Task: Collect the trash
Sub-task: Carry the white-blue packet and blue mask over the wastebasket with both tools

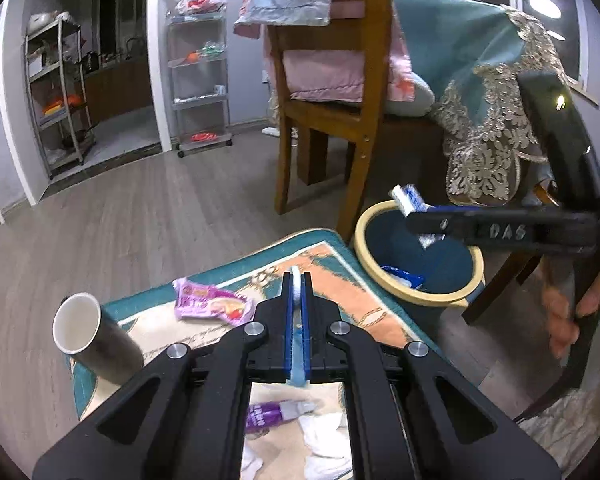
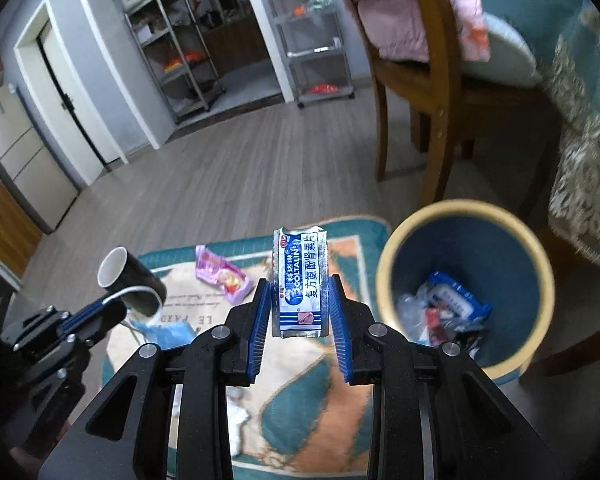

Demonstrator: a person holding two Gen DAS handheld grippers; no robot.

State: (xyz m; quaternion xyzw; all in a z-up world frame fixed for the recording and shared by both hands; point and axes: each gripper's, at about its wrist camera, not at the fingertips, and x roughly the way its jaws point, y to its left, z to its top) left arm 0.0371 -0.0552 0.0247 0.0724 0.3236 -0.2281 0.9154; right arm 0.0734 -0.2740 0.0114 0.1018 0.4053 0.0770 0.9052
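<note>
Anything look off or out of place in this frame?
Litter is strewn over the rug: a paper cup lies on its side, a pink snack wrapper nearby, white tissues closer in. The trash bin stands upright.

Left gripper (image 1: 297, 280) pinches a mask strap (image 1: 296, 292) — rug (image 1: 340, 276) below.

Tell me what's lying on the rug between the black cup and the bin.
A pink snack wrapper lies between the black cup and the bin, seen in both views.
</note>
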